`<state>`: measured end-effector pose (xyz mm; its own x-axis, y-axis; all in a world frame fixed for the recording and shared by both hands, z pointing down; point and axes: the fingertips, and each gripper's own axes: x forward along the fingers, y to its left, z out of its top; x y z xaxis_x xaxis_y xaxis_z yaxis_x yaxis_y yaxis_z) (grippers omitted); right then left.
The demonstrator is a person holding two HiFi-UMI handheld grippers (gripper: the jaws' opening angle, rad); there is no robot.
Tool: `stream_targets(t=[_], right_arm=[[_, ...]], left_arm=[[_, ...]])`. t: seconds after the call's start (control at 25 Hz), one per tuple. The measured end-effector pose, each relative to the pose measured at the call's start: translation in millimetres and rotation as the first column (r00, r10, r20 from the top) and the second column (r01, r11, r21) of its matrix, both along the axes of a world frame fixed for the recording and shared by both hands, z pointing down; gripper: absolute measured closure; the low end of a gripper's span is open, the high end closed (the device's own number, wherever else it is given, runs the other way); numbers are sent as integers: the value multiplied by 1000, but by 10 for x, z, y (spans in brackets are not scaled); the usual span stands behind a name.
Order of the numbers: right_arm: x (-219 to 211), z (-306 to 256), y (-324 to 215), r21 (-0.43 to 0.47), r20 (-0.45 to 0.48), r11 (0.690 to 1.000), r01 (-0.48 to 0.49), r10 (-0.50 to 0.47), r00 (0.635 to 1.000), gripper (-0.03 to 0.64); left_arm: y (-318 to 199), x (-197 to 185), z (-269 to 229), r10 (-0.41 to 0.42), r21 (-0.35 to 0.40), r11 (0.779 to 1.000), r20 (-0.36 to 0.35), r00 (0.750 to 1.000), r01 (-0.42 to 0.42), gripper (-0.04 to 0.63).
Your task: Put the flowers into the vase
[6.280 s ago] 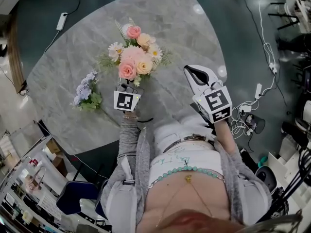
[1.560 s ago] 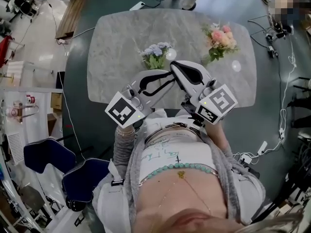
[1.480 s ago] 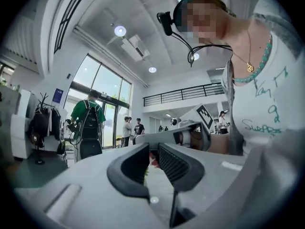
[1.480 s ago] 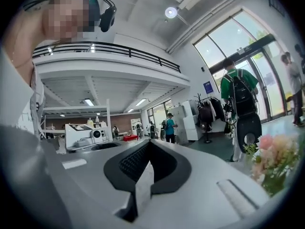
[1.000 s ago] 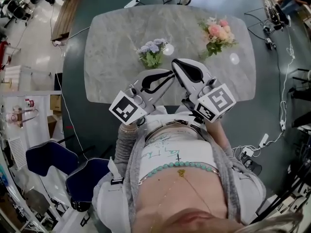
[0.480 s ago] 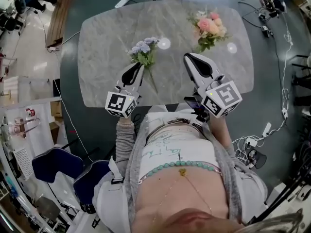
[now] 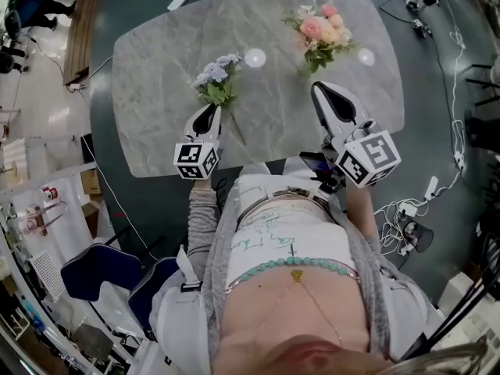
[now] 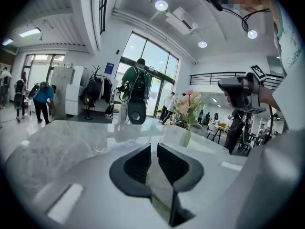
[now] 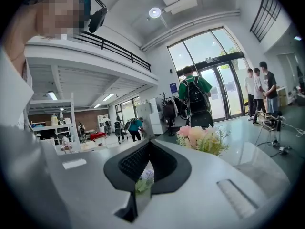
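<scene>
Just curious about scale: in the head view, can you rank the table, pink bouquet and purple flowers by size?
1. marble table, by far the largest.
2 and 3. pink bouquet and purple flowers look about alike; the bouquet sits farther from the camera, so unranked.

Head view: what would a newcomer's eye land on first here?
The pink bouquet standing at the far right of the grey marble table draws the eye first, with the small purple bunch lying nearer the left side. Next come the two white claws over the near edge: the left claw just short of the purple bunch, and the right claw on the person's side of the pink bouquet.
</scene>
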<state>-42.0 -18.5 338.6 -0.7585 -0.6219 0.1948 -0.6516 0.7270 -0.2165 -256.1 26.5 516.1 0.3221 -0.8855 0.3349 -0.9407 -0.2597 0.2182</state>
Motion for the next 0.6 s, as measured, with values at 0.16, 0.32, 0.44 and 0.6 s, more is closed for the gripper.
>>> stream_targets(t=[0.16,0.32,0.44,0.6], right_arm=[[183,14,-2,-6,-14,999,-45,45,999,591],[354,37,7,-10,-19,996,-84,84,996,591],[466,23,22,-8,-23,994,-107,107,994,591],[604,22,14,0,-26,991,-132,132,991,591]], left_arm=[[-31,0,264,-10,-71,997,-6,1000,10,537],[-25,13,566,-17,-159,987,27,999,21,511],[-25,10,735,-39,-213,976,18,999,42,486],[-44,7,938,-55,-276,959,33,998,62,485]])
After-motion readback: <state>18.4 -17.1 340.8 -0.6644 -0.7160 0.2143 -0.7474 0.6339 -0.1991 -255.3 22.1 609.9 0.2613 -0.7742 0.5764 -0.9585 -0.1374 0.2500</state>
